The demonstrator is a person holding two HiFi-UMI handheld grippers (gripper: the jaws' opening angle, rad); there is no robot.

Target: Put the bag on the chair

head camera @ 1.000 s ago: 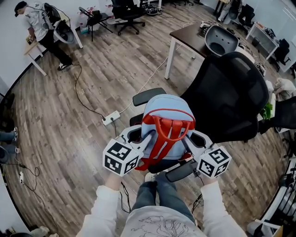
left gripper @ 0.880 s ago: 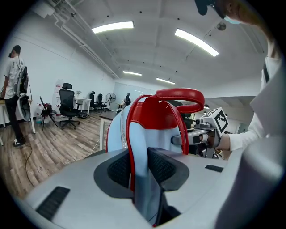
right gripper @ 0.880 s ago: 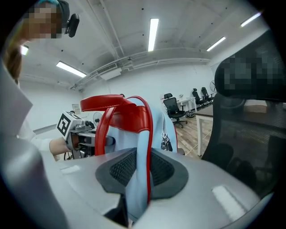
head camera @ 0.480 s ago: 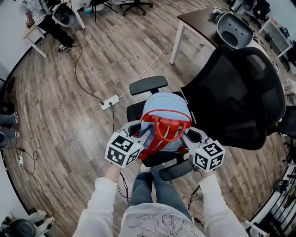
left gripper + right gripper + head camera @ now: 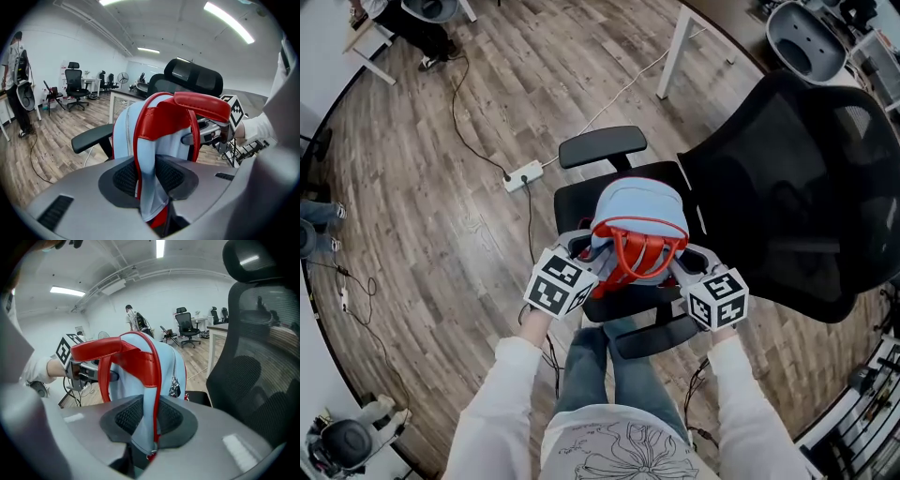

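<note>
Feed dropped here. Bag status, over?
Left gripper, right gripper: each shut on bag. Bag upright over chair seat. Nothing blocking seat.

Pale blue and red, set against black, grey and weathered wood.

The bag (image 5: 636,208) is light blue with red straps, a red top handle, red edging and a silvery zip pull. The chair (image 5: 787,187) is black throughout, its back a fine see-through mesh. The left gripper (image 5: 147,178) and right gripper (image 5: 149,420) are matte grey with black, dot-textured pads. Each carries a white cube (image 5: 561,281) printed with black square markers. The floor (image 5: 441,216) has grey-brown wood-grain planks. The sleeves (image 5: 502,403) are white, the jeans (image 5: 591,366) are faded blue, and the shirt (image 5: 619,450) is white with a thin dark line drawing. The power strip (image 5: 523,174) is white and the cable (image 5: 469,131) black.
</note>
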